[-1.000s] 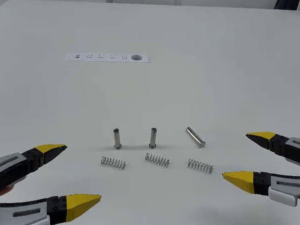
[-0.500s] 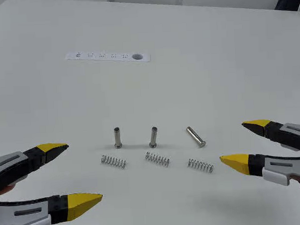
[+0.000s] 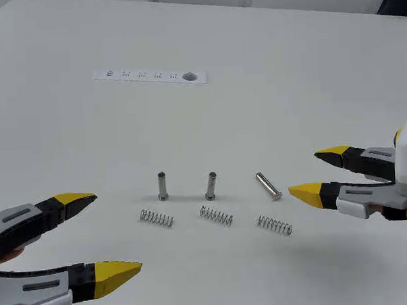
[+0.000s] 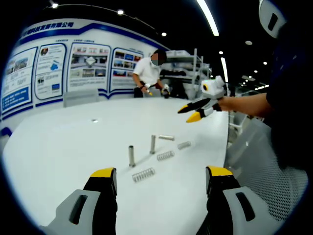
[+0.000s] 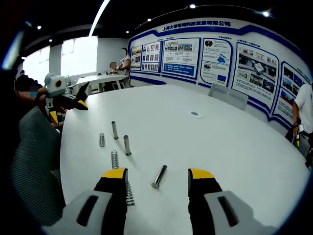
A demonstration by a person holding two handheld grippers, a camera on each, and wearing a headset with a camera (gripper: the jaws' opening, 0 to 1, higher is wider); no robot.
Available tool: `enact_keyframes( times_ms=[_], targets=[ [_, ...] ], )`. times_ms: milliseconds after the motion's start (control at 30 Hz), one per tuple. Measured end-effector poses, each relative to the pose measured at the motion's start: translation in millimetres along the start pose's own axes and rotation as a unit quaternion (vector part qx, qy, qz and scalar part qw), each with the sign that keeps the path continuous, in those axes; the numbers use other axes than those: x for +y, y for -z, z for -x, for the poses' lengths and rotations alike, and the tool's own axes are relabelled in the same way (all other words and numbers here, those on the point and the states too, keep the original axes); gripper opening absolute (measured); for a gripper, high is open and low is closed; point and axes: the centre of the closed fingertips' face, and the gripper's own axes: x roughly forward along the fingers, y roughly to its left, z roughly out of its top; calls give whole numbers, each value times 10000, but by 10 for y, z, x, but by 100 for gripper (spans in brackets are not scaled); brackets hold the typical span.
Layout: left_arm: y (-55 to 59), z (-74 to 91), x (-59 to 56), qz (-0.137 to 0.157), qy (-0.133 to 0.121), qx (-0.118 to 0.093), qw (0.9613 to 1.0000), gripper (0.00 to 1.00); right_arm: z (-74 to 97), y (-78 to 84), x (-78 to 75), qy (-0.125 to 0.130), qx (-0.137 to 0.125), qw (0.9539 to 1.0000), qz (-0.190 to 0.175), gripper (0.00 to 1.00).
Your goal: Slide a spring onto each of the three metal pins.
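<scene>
Two metal pins (image 3: 162, 186) (image 3: 210, 185) stand upright on the white table (image 3: 288, 88), and a third pin (image 3: 266, 186) lies on its side to their right. In front of each pin lies a spring (image 3: 156, 219) (image 3: 216, 216) (image 3: 274, 224). My left gripper (image 3: 112, 232) hovers open at the lower left, short of the left spring (image 4: 143, 174). My right gripper (image 3: 304, 172) is open just right of the lying pin (image 5: 159, 176), which lies between and ahead of its jaws. Nothing is held.
A white power strip (image 3: 149, 76) lies flat on the table beyond the pins. A person stands at the table's far end in the left gripper view. The table surface around the parts is bare.
My right gripper has moved forward and left, closer to the lying pin. The left gripper, pins and springs have stayed put.
</scene>
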Motion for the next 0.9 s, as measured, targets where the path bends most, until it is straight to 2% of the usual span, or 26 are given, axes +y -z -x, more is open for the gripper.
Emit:
enact_keyframes(
  times_ms=[400, 633, 900],
  targets=[
    [-4, 7, -9, -26, -5, 52, 10000, 75, -188, -13, -70, -8, 215, 9998, 28, 45],
    [-31, 7, -4, -39, -26, 47, 10000, 75, -331, 63, -120, 58, 580, 9983, -31, 39],
    [-11, 4, -23, -22, -36, 59, 10000, 75, -507, 145, -125, 114, 936, 9955, -45, 31]
  ],
)
